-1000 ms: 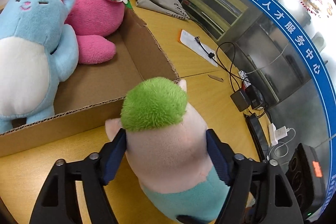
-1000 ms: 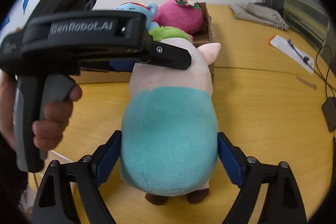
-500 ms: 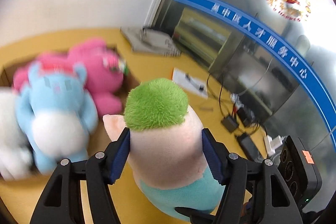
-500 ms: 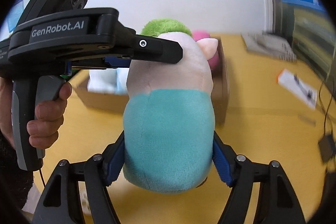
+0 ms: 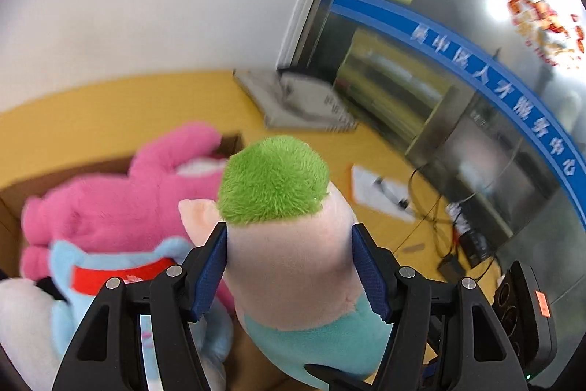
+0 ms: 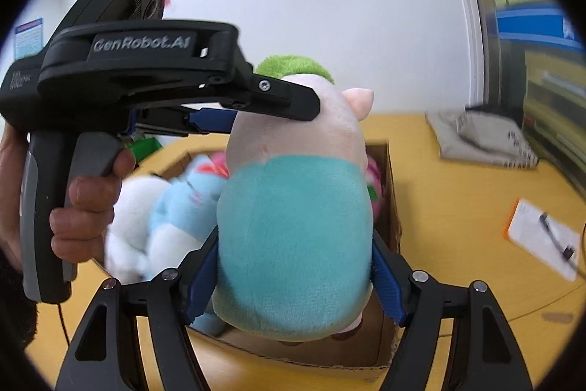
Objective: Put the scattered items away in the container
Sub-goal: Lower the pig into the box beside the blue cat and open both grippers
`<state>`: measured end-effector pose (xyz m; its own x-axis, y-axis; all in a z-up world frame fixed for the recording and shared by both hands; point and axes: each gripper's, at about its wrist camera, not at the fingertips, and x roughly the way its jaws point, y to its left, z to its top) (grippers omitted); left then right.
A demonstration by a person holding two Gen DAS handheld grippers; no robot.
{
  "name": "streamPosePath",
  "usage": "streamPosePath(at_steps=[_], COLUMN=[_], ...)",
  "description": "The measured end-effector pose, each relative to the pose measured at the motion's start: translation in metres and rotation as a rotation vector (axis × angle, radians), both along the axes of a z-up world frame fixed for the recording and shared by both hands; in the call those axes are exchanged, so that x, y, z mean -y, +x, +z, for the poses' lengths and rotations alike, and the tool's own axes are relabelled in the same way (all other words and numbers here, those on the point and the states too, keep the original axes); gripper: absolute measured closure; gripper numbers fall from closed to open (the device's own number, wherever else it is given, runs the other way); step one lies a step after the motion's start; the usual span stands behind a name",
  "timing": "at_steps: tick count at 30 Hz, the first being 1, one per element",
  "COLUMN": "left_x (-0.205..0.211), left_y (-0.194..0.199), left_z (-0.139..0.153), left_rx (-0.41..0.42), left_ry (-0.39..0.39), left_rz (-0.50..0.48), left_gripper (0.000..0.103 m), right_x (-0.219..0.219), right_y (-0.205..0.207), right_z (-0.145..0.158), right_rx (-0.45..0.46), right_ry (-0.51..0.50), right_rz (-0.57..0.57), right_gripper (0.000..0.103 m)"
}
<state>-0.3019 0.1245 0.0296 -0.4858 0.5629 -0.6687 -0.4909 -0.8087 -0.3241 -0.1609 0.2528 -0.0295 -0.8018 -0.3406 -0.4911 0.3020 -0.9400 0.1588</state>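
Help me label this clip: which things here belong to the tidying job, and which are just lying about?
Belongs to the job:
- green-haired pig plush, held by both grippers
- cardboard box
- pink plush, blue plush, white plush, already inside

Just lying about:
- folded grey cloth
- paper with pen
- cables and chargers

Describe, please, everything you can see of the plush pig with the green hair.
The plush pig is a soft toy with a pale pink head, a tuft of fuzzy green hair, small pointed pink ears and a teal body. It is held upright, seen from behind, above the cardboard box. The left gripper clamps its head from both sides; the right gripper clamps its teal body.
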Motion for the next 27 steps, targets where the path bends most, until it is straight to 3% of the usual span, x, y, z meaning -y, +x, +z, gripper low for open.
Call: streamPosePath(at_steps=[4, 9, 13, 17, 20, 27], left_x=[-0.014, -0.032, -0.043, -0.045, -0.037, -0.006], left_y=[-0.008, -0.007, -0.011, -0.005, 0.005, 0.037], left_z=[-0.05, -0.059, -0.068, -0.062, -0.05, -0.005], left_rx=[0.075, 0.072, 0.061, 0.028, -0.01, -0.07], left_ry=[-0.067, -0.132, -0.168, -0.172, -0.146, -0.061], left_rz=[-0.029, -0.023, -0.031, -0.023, -0.003, 0.048], left_gripper=[0.033, 0.032, 0.024, 0.023, 0.023, 0.025], right_x=[-0.001, 0.002, 0.005, 0.001, -0.003, -0.005], right_y=[-0.011, -0.007, -0.013, -0.018, -0.014, -0.006], right_z=[-0.04, -0.048, -0.048, -0.046, -0.038, -0.032], right_rx=[0.145, 0.184, 0.205, 0.226, 0.228, 0.249], right_ry=[0.028, 0.07, 0.097, 0.067, 0.07, 0.079], right_rz=[-0.02, -0.04, -0.06, -0.088, -0.115, -0.121], right_gripper=[0.03, 0.03, 0.028, 0.027, 0.02, 0.02])
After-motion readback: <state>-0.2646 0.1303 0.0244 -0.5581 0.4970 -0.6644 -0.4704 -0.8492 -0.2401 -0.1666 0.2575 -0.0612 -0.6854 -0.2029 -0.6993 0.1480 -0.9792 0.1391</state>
